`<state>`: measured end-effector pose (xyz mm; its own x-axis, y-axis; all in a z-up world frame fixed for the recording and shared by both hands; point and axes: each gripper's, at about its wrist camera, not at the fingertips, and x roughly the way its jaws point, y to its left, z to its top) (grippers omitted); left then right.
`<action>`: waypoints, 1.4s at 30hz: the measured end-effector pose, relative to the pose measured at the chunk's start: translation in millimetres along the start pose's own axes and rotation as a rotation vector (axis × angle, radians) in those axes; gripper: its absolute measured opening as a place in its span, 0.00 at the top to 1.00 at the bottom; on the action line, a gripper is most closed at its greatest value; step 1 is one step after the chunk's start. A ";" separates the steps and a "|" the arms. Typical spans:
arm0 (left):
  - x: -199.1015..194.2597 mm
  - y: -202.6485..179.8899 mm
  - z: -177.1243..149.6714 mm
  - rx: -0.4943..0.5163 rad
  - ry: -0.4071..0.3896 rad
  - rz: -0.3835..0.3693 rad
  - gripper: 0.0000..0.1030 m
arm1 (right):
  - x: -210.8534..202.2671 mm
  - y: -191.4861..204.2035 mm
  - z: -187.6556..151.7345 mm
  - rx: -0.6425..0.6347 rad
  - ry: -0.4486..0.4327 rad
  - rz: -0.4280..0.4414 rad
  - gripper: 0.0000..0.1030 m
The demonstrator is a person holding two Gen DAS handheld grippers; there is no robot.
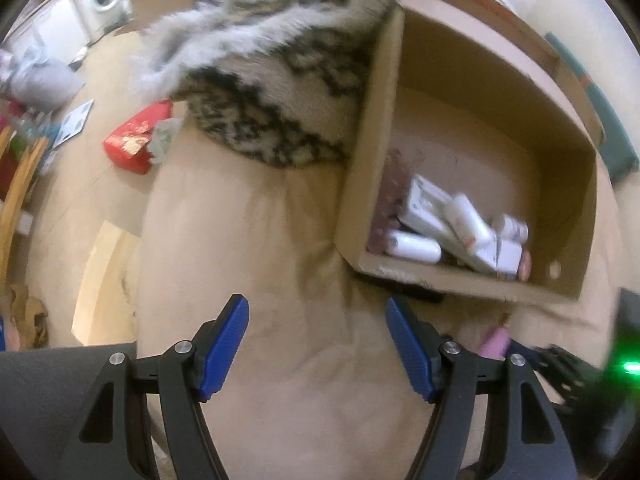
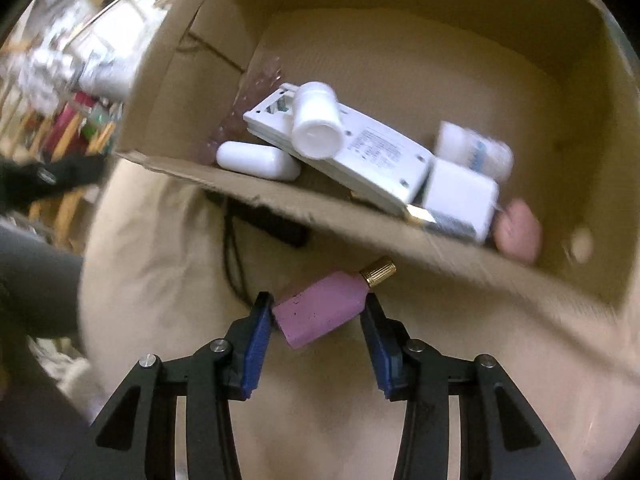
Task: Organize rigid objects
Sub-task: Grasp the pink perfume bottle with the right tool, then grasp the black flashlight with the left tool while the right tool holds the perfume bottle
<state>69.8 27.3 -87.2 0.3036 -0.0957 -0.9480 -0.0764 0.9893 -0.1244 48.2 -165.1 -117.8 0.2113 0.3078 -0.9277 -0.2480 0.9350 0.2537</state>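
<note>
Carrying bottle (image 2: 322,310) pinched in right tongs (image 2: 318,314) toward box (image 2: 280,208); left tongs (image 1: 318,320) spread, idle. Next: lift over near wall, release.

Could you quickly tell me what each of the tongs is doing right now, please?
Left tongs: open, holding nothing.
Right tongs: closed on the pink bottle, just outside the cardboard box.

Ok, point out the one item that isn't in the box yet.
The pink bottle with the gold cap, held between the right gripper's fingers, just outside the cardboard box's near wall. The white items already lie inside.
</note>
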 end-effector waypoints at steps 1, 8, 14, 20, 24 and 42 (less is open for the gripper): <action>5.1 -4.1 -2.6 0.022 0.021 -0.014 0.34 | -10.2 -1.0 -6.0 0.021 -0.007 0.014 0.55; 28.3 -41.4 -7.9 0.151 0.041 -0.012 0.00 | -32.0 -30.8 -31.4 0.157 -0.034 0.038 0.55; 63.1 -70.4 -3.0 0.223 0.081 0.017 0.00 | -38.6 -56.2 -24.3 0.211 -0.063 0.035 0.55; 85.8 -96.9 6.3 0.295 0.080 0.043 0.00 | -36.7 -59.3 -21.4 0.242 -0.064 0.033 0.55; 99.2 -99.5 13.4 0.289 0.098 0.061 0.01 | -38.3 -55.9 -19.4 0.233 -0.072 0.042 0.55; 80.8 -48.6 -3.2 0.121 0.131 0.074 0.17 | -40.9 -46.2 -12.0 0.208 -0.095 0.031 0.55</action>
<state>95.0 -28.9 -158.7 0.1747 -0.0282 -0.9842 0.0236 0.9994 -0.0244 39.7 -223.0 -94.8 0.2972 0.3430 -0.8911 -0.0580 0.9380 0.3417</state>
